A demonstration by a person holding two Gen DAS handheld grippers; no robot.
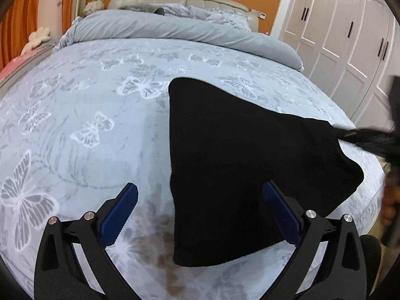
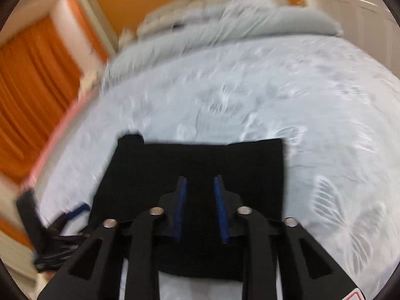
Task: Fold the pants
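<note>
Blue-padded fingers of the left gripper (image 1: pixel 200 195) stand wide apart with nothing between them, the black pants (image 1: pixel 240 165) lying folded just beyond and under the right-hand fingertip. Over the same pants (image 2: pixel 200 165), the right gripper (image 2: pixel 201 182) shows a narrow empty gap. Around the fabric spreads a butterfly-print bedspread (image 1: pixel 87 125).
</note>
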